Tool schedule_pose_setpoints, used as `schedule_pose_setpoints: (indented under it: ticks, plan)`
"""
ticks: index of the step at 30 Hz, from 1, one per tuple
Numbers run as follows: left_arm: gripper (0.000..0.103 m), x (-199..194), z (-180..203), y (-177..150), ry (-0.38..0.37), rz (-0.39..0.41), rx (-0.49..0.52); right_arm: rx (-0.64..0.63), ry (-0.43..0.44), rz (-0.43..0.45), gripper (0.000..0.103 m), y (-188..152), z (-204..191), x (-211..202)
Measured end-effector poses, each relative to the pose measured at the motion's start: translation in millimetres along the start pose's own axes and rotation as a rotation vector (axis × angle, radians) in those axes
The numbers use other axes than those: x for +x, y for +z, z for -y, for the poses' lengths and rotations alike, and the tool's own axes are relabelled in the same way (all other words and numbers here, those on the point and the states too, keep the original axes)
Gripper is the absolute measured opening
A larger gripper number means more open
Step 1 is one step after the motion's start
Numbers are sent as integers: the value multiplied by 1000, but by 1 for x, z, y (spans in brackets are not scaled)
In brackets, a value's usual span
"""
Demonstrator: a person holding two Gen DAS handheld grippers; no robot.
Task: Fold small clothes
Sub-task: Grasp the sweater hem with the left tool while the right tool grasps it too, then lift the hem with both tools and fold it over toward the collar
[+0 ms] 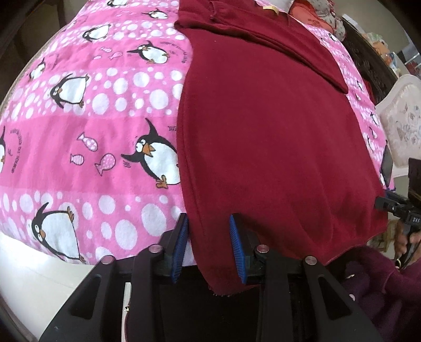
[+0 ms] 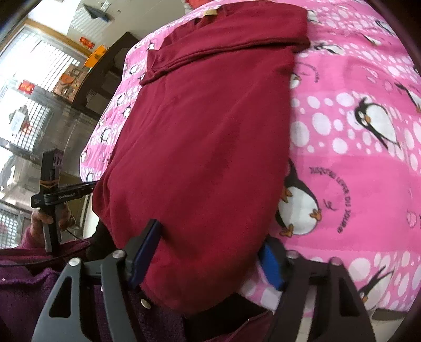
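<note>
My left fingers (image 1: 209,247) stood apart astride the near left corner of the red garment (image 1: 268,136) on the penguin blanket (image 1: 86,131); my right fingers (image 2: 208,256) gaped astride its right corner.

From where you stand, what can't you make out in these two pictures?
1. Left wrist view: whether the left hand-held gripper actually pinches the red top; cloth fills the gap.
2. Right wrist view: the right hand-held gripper has one pad half hidden behind the cloth.
3. Right wrist view: the tan label is too small to read.
</note>
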State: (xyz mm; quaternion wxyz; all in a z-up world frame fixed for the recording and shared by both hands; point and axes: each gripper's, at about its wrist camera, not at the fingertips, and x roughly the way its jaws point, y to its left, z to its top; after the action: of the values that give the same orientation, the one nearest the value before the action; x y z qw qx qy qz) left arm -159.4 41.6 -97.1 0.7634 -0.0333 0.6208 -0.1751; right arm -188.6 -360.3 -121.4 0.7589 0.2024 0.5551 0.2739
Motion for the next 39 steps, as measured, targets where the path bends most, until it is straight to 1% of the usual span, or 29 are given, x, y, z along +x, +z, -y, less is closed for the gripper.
schedule_pose_setpoints:
  ticks: [1,2,3,4,7,8,11,14,16,21,24,26,31,39]
  plan:
    - [0,0,1,0,-12,-2,-4,-19,2,-6,49,1,-3,1]
    - [0,-2,0,1,-26,-4,-11,-42,2,-6,46,1,-7,1]
    - [0,-5,0,3,-34,-3,-11,-60,3,6,37,3,-10,-2]
    - [0,-10,0,5,-48,2,-6,-64,16,10,26,4,-11,-4]
    - [0,-33,-1,15,-104,59,4,-59,48,48,14,13,-13,-16]
    - [0,-44,-2,20,-125,89,3,-57,55,66,13,17,-13,-20]
    - [0,-64,-4,37,-167,161,-8,-32,114,132,12,34,-10,-35]
    - [0,-69,-5,56,-163,206,-16,1,153,203,12,53,-5,-47]
    - [0,-68,-7,70,-160,225,-27,13,154,237,12,67,-1,-52]
    - [0,-64,-6,101,-131,278,-42,7,103,298,12,103,-2,-54]
    - [0,-63,-3,119,-66,309,-40,35,83,317,12,120,5,-49]
    - [0,-60,-2,130,-40,326,-36,57,75,328,12,129,12,-45]
    - [0,-52,1,155,-18,344,-39,117,60,337,12,152,29,-34]
    - [0,-42,5,196,10,360,-33,115,27,345,12,188,40,-30]
